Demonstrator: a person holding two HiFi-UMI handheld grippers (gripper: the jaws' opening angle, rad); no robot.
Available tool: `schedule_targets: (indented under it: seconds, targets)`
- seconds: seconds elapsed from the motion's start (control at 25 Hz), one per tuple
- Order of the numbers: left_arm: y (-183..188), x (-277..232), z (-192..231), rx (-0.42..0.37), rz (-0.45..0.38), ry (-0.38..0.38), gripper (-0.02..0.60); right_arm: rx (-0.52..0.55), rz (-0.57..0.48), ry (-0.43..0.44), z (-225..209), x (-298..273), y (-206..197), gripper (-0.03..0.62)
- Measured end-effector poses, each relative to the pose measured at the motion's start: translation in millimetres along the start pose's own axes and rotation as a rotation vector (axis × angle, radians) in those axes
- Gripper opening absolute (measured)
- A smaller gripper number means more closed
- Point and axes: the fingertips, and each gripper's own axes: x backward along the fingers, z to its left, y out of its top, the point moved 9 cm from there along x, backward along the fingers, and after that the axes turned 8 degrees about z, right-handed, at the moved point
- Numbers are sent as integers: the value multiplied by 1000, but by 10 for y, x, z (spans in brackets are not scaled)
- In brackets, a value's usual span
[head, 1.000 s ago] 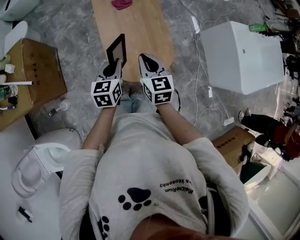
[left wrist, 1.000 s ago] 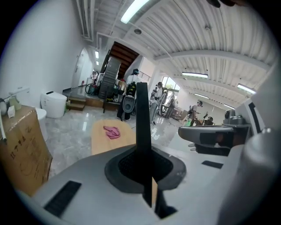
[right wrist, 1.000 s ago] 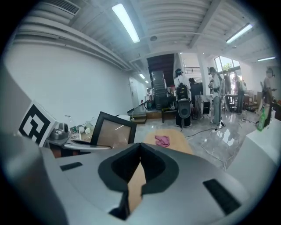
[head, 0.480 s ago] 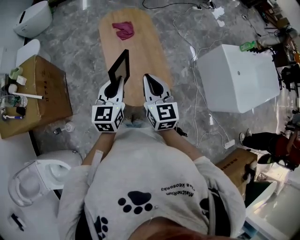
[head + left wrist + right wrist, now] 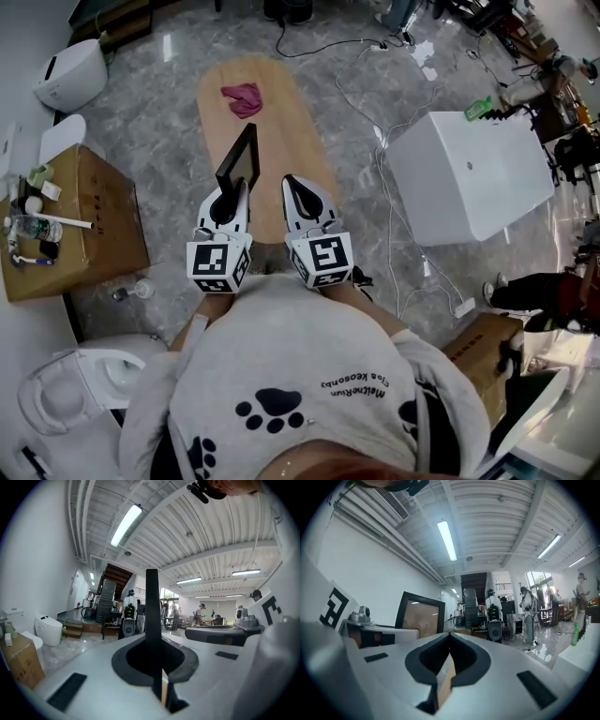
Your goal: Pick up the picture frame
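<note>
A black picture frame [image 5: 239, 161] with a pale brown panel stands upright above the oval wooden table [image 5: 281, 122], its lower edge pinched in my left gripper [image 5: 232, 189]. The left gripper view shows the frame [image 5: 152, 602] edge-on as a thin dark bar rising out of the closed jaws of the left gripper [image 5: 153, 645]. My right gripper [image 5: 293, 182] is level beside it, shut with nothing between its jaws. In the right gripper view the right gripper [image 5: 449, 643] is closed and the frame [image 5: 419, 616] shows face-on at the left.
A pink cloth [image 5: 242, 97] lies at the table's far end. A white tub [image 5: 469, 178] and cables are on the right. On the left are a cardboard box [image 5: 89, 230] with small items and two toilets [image 5: 66, 394] [image 5: 70, 70]. People stand far off.
Both grippers have risen side by side, and the frame has gone up with the left one, away from the tabletop. More of the table and floor now shows.
</note>
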Motion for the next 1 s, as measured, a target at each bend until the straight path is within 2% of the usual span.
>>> schedule_targets:
  seconds: [0.4,1.0]
  targets:
    - [50,-20,-63,-35,-35,-4,15,20,-32,-7,-46,-16,43,9]
    - [38,-136,-34,-31,-45,16,15,29,-49,9,-140,-156,63,8]
